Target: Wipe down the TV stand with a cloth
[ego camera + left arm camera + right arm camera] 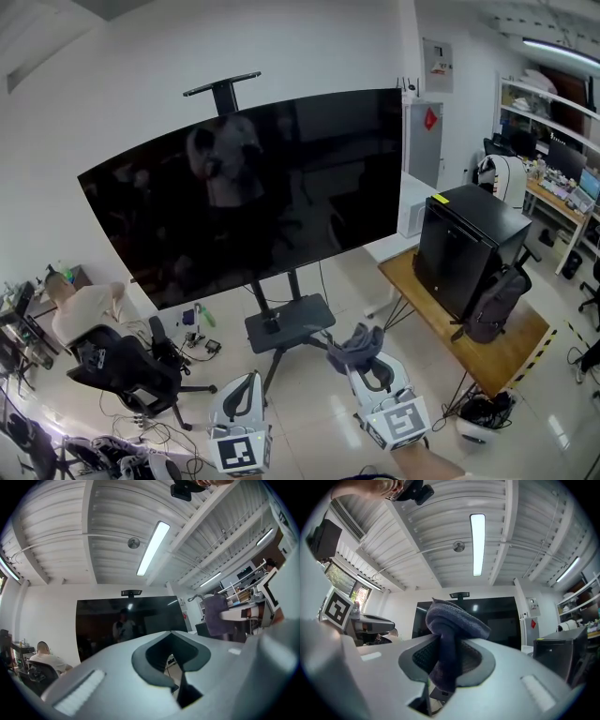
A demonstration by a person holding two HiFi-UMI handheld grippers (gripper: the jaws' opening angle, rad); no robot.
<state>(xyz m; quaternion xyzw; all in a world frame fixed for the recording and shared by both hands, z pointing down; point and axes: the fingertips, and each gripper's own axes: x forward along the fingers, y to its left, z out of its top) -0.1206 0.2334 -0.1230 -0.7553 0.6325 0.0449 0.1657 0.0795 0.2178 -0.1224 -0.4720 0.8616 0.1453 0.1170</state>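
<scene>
**A:** Noted: the right gripper (445,663) has its jaws clamped on the cloth (454,620), a dark blue-grey one. It is bunched into a lump above the pads, with a tail hanging below.

**B:** And the left gripper (176,667)?

**A:** Jaws together with nothing between them. It is held low beside the other one.

**B:** Where is the cloth relative to the TV stand (300,319)?

**A:** Apart from it. From the head view the cloth (358,345) sits just short of the black shelf under the TV screen (253,197), not touching. Wiping does not look to have begun.

**B:** How will it handle?

**A:** My guess is soft, light and floppy. It folds over itself and sags, so it will take the shape of the shelf and the pole. The grip is on a pinched fold mid-cloth. That should hold for light strokes, though a loose tail could drag or catch on the small item on the shelf.

**B:** And the stand itself?

**A:** It looks rigid but tall, and it carries the screen. I would press gently and steady it with the free gripper if it sways.
</scene>
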